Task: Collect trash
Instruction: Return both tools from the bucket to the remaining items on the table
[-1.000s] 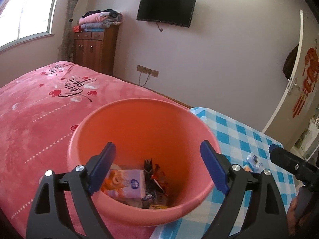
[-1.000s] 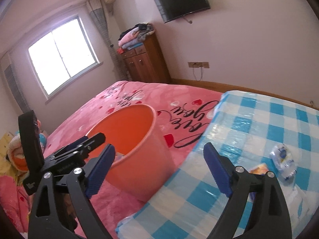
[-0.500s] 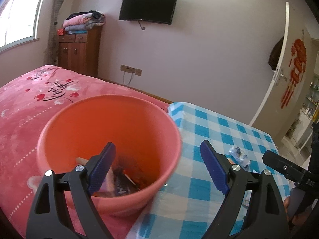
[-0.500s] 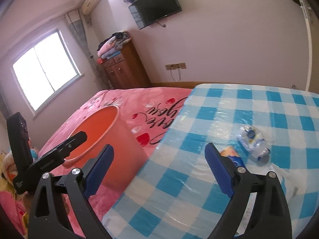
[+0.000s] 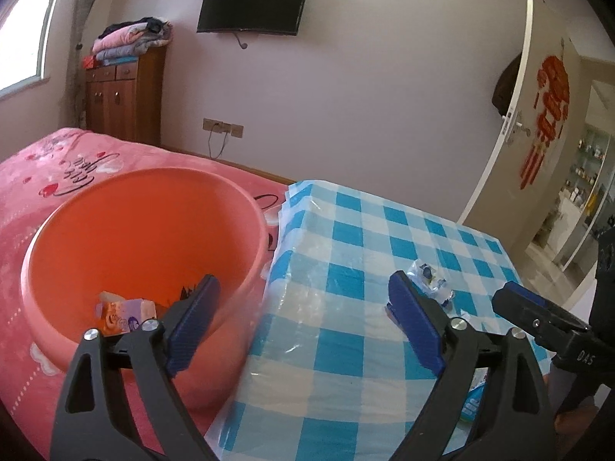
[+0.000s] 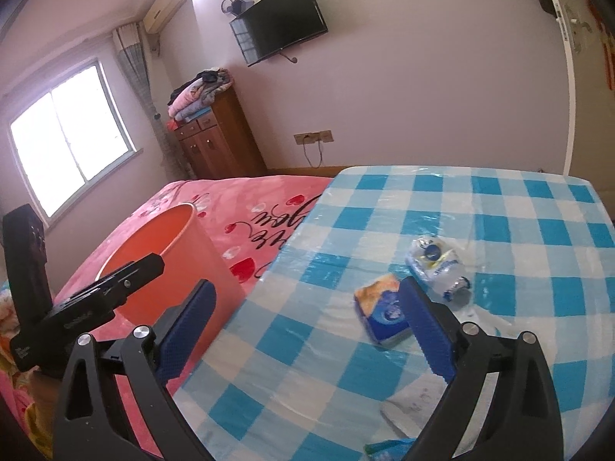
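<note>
Packet [image 6: 382, 314] lies just ahead of the right gripper [image 6: 307, 330], nearer than the left gripper [image 5: 303, 322]; both jaws have just been opening, empty.

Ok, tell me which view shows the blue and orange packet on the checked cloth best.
The right wrist view: the blue and orange packet lies in full sight beside the crushed plastic bottle. In the left wrist view it is hidden behind that gripper's frame, though the bottle shows.

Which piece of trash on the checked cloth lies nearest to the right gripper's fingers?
The blue and orange packet. It lies right beside the right gripper's right-side finger, while the crushed clear bottle lies farther back on the cloth.
</note>
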A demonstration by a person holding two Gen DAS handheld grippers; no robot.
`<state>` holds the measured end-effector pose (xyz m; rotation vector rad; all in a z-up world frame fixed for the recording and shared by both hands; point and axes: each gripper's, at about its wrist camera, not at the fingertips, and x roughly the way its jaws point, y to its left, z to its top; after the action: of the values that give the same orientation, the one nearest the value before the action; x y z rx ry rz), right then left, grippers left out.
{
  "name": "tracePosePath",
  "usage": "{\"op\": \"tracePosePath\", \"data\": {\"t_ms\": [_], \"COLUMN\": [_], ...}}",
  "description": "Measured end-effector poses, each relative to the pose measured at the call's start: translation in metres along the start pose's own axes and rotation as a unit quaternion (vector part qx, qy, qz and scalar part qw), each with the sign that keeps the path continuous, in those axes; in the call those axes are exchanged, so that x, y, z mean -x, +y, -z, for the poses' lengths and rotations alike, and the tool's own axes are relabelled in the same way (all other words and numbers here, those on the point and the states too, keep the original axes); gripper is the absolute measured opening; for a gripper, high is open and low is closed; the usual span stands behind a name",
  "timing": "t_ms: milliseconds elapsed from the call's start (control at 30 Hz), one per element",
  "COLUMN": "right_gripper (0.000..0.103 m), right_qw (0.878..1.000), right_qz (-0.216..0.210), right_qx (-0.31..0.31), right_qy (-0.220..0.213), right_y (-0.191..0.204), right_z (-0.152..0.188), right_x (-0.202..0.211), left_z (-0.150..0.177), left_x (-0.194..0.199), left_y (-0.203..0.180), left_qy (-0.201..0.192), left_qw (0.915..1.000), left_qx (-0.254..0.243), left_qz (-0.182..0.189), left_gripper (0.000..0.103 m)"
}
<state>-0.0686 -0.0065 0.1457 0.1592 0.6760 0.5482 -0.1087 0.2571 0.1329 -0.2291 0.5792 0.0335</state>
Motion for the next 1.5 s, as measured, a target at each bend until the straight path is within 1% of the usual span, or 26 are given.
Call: {"op": "tracePosePath", "data": {"t_ms": [167,233,367,533,800,1200,1300,1500], "right_gripper": [0.095,0.095,0.095,0.095,0.095,0.095,0.095,0.095], "right_qw": [1.0,1.0,1.0,0.999,0.997,0.992,0.99,0.987], "right_qz": [0.012,0.015,0.023,0.034,0.051,0.073,0.078,0.083], "right_qx": [0.001,0.001,-0.005,-0.024,-0.058,-0.101,-0.114,-0.136], "right_qy": [-0.006,-0.009,-0.017,-0.02,-0.022,-0.031,-0.03,-0.028], "right_y": [-0.01,-0.014,-0.027,-0.049,-0.088,-0.141,-0.154,-0.178], "right_z": [0.008,0.01,0.015,0.023,0.034,0.045,0.048,0.055], "right_x": [0.006,0.008,0.015,0.02,0.029,0.039,0.041,0.042], "left_z": [0.0,0.0,0.001,0.008,0.028,0.056,0.064,0.086], "left_x": [0.001,0.0,0.001,-0.004,-0.021,-0.039,-0.043,-0.043], "left_y": [-0.01,-0.014,-0.023,-0.039,-0.074,-0.122,-0.13,-0.14], "left_qy": [-0.007,-0.004,-0.006,0.004,0.038,0.077,0.095,0.156], "left_qw": [0.9999,0.9999,0.9998,0.9992,0.9965,0.9888,0.9862,0.9776], "left_qx": [-0.011,-0.01,-0.016,-0.028,-0.056,-0.096,-0.102,-0.081], "left_qz": [-0.001,0.008,0.012,0.026,0.05,0.084,0.089,0.115], "left_gripper": [0.091,0.091,0.091,0.091,0.091,0.091,0.091,0.091]}}
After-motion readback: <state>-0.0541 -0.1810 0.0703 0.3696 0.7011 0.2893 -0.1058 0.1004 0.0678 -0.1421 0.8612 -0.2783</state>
